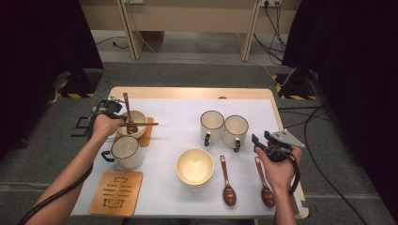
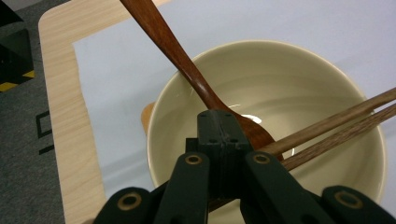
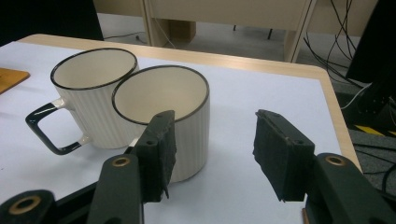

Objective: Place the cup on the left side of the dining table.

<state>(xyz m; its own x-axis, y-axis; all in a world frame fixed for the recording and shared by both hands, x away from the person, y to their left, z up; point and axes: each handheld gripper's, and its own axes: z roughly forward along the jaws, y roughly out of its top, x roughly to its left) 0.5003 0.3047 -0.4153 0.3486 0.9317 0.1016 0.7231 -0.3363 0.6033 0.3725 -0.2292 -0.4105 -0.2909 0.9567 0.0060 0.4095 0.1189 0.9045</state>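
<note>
Two chopsticks (image 2: 336, 123) lay across my bowl (image 2: 299, 65) rim, pointing away right from my left gripper (image 2: 218, 126), clamped shut on their near ends; right gripper (image 3: 210, 149) idled open

Soft overhead light — dim, dark edges — slightly blurred.

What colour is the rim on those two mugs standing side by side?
Black, a thin line round each cream mug's rim; the right gripper view shows it best.
</note>
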